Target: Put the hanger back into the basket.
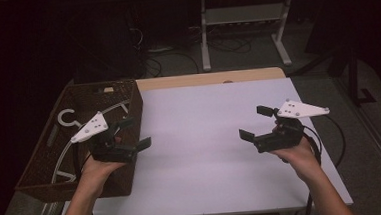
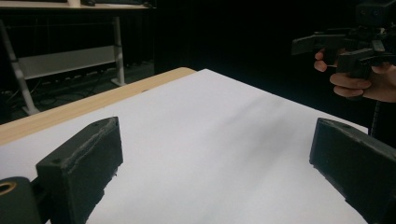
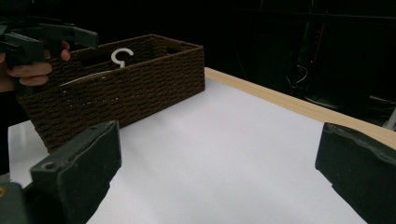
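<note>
Hanger (image 1: pixel 67 116) lies in the basket (image 1: pixel 133 98) at the counter's (image 1: pixel 205 136) left; likely light, stiff, slick plastic; best taken at hook or shoulder bar; left claw (image 1: pixel 134 133) spread beside the basket; right claw (image 1: pixel 255 122) spread, empty, well apart.

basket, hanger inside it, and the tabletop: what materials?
Basket: dark brown woven cord or wicker, matte; ribbed weave rows show on its walls.
Hanger: white, smooth, looks like plastic, with a curled hook; coated wire cannot be ruled out.
Tabletop: flat matte white sheet or laminate; along the far edge a light wood-look strip, real wood or veneer unclear.
</note>
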The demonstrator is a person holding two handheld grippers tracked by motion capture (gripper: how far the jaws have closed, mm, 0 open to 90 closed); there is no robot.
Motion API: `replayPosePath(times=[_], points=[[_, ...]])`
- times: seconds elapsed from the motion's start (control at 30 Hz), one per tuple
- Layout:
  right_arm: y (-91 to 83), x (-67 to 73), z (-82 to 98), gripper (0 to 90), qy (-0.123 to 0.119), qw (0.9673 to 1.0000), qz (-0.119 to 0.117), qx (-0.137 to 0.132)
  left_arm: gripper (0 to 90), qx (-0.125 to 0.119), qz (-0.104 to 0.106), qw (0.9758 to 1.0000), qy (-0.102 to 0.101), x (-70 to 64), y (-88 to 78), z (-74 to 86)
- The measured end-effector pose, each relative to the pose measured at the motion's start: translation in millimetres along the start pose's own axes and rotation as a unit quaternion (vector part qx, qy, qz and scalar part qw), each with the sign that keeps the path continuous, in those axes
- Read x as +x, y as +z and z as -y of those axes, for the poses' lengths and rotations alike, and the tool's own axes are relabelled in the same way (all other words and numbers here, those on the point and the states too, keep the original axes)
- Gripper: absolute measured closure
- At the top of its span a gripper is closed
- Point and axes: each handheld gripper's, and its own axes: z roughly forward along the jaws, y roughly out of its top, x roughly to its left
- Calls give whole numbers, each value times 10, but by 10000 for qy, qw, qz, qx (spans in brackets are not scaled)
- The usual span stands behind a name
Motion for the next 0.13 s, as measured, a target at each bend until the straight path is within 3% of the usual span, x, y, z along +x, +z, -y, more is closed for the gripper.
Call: replayPosePath(times=[0.13], points=[[-2, 8, 2, 0, -8, 10000, -1, 6, 21, -9, 12, 10000, 15, -8, -3, -7]])
